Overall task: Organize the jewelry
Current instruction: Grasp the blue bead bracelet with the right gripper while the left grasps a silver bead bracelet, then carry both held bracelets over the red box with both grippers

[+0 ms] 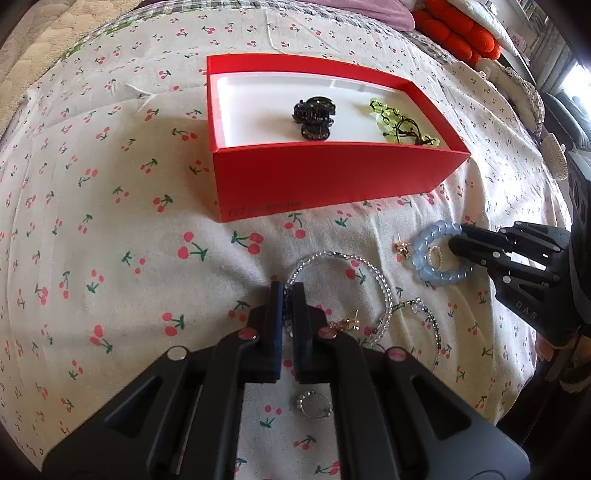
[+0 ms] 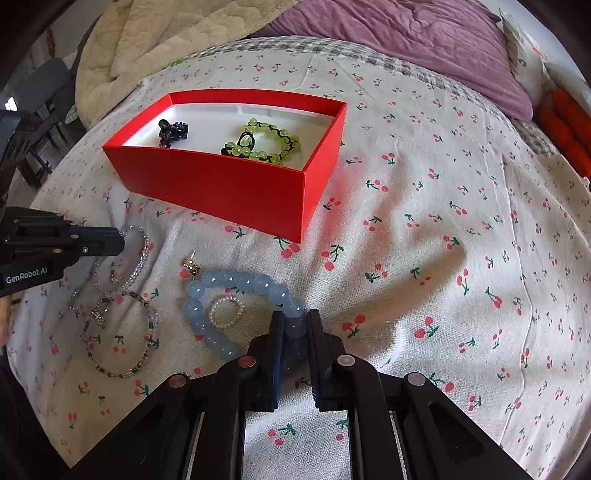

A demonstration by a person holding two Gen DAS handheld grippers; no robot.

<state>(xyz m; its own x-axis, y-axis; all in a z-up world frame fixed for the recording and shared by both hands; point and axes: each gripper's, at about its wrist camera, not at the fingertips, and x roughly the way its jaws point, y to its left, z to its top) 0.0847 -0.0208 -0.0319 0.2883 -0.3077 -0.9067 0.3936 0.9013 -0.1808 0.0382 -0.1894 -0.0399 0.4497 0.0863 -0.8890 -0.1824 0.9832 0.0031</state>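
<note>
My left gripper is shut on a strand of the clear bead bracelet, which lies on the cherry-print bedsheet; it enters the right wrist view from the left edge. In the right wrist view my right gripper is shut on the pale blue bead bracelet, with one bead pinched between its pads. A small pearl ring lies inside the blue loop. Beyond stands the red box with a white floor. It holds a black hair claw and a green bead bracelet.
A dark green bead bracelet, a gold earring, a second earring and a small bead ring lie on the sheet near the grippers. A purple blanket and orange cushions lie at the far side of the bed.
</note>
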